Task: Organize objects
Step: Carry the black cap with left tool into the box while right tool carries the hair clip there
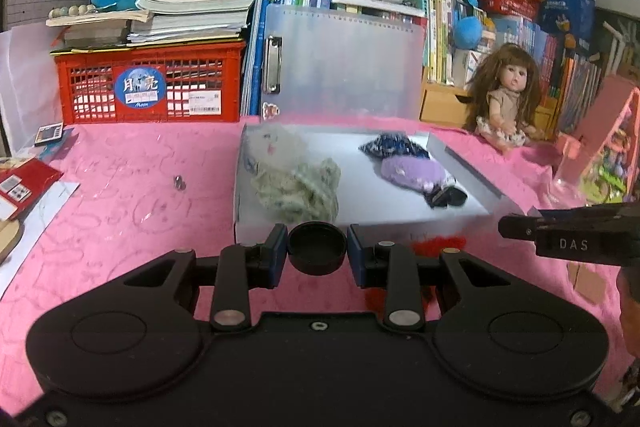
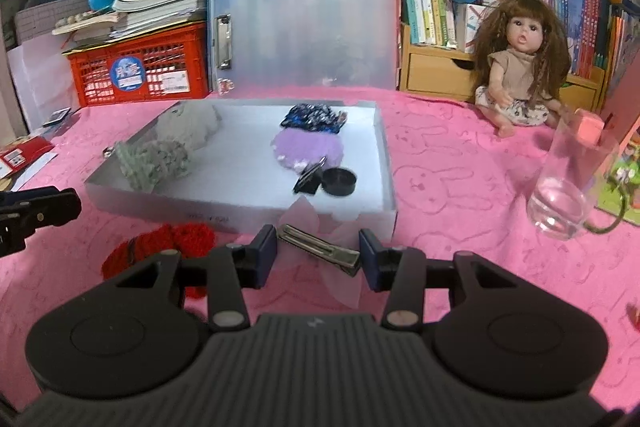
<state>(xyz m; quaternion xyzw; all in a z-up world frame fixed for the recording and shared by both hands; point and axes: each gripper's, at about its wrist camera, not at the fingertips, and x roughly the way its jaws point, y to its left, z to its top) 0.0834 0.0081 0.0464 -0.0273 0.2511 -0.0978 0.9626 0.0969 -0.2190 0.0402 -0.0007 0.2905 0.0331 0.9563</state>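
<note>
- Cap [image 1: 317,253] sits pinched between the blue pads of the left gripper [image 1: 317,254], held just short of the tray's near wall [image 1: 360,231].
- Right gripper [image 2: 318,259] has its pads spread, with a metal clip [image 2: 320,251] lying slantwise in the gap on a pink petal piece; whether the pads touch the clip I cannot tell.
- Tray holds a pale green knit [image 2: 154,163] at 9 o'clock, a purple puff [image 2: 308,145] near the middle, a dark patterned cloth [image 2: 314,119] at 12 o'clock, and a black round tin [image 2: 339,181] at 4 o'clock beside a small black clip [image 2: 308,179].
- Red yarn [image 2: 176,239] lies on the pink cloth [image 2: 460,187] at 7 o'clock of the tray.
- Doll [image 2: 520,67] sits at 2 o'clock, a glass [image 2: 568,187] at 3 o'clock.
</note>
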